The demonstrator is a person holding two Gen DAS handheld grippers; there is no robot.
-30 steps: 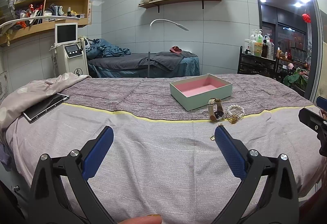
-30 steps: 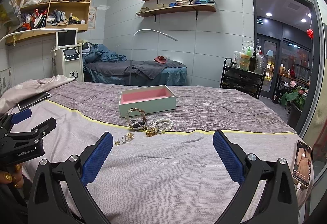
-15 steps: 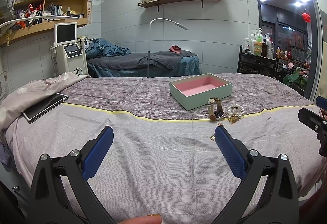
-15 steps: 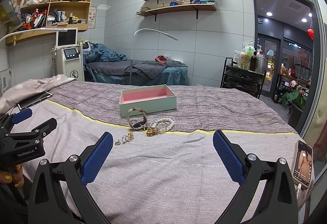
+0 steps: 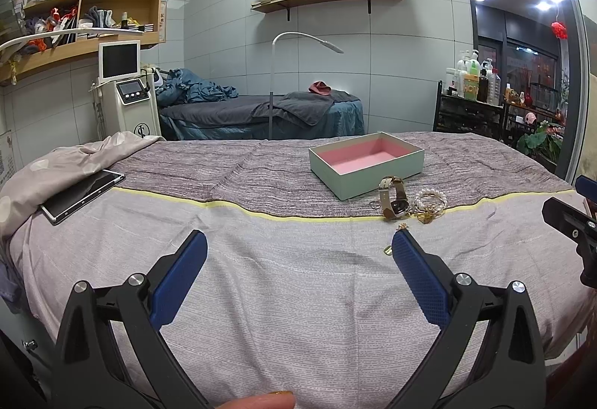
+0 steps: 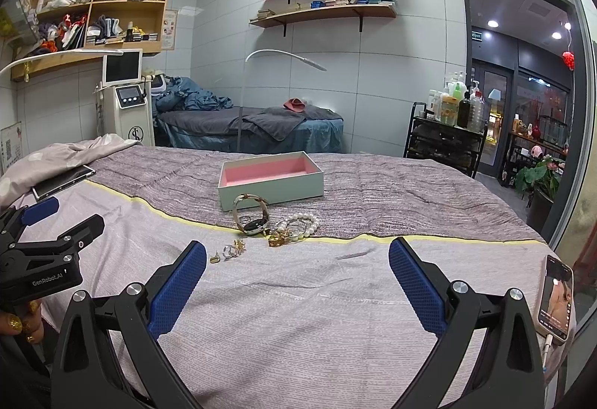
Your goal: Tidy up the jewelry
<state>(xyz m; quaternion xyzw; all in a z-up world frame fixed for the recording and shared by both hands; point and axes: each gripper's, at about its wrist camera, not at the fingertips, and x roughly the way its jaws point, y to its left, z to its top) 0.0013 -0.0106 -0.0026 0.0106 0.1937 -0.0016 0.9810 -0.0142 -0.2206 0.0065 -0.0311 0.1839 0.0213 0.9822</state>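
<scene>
While both grippers (image 5: 298,259) (image 6: 297,267) gape empty, a seemingly gold-cased watch (image 6: 250,217) stands on edge.

Box (image 6: 270,185): on bed (image 6: 298,315), centre.
Watch (image 6: 250,214): just before box.
Pearl bracelet (image 6: 300,222): right of watch.
Earrings (image 6: 228,251): before watch, left.

we count one box (image 6: 270,181), one watch (image 6: 252,215), one pearl bracelet (image 6: 304,222), a few small gold pieces (image 6: 233,249) we cannot number, one tablet (image 5: 82,196), one phone (image 6: 556,300)
</scene>
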